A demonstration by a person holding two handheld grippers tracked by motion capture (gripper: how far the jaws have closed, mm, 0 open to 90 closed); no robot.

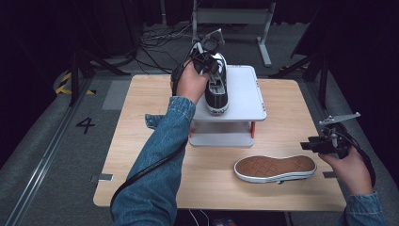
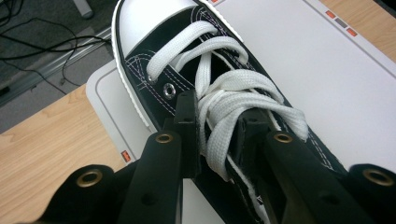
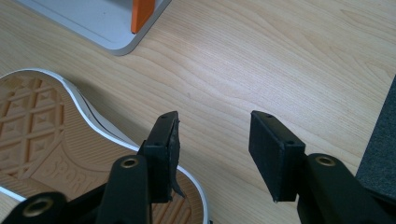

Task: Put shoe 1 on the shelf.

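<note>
A black canvas sneaker (image 1: 217, 89) with white laces and a white toe cap (image 2: 149, 28) sits on the top of a small grey two-level stand (image 1: 244, 94), toe pointing away. My left gripper (image 1: 211, 69) comes down on its lace area. In the left gripper view the jaws (image 2: 217, 126) are closed around the laces and upper, one pad at the eyelet row. A second sneaker (image 1: 275, 168) lies sole up on the wooden table, showing its brown tread (image 3: 42, 126). My right gripper (image 1: 308, 145) hovers just right of it, open (image 3: 215, 140), with bare wood between the pads.
The stand (image 2: 303, 70) has a lower shelf and orange posts (image 3: 142, 14). The wooden table (image 1: 141, 117) ends close to my right hand, with dark floor beyond. Cables and metal frame legs (image 1: 263, 47) lie on the floor behind the table.
</note>
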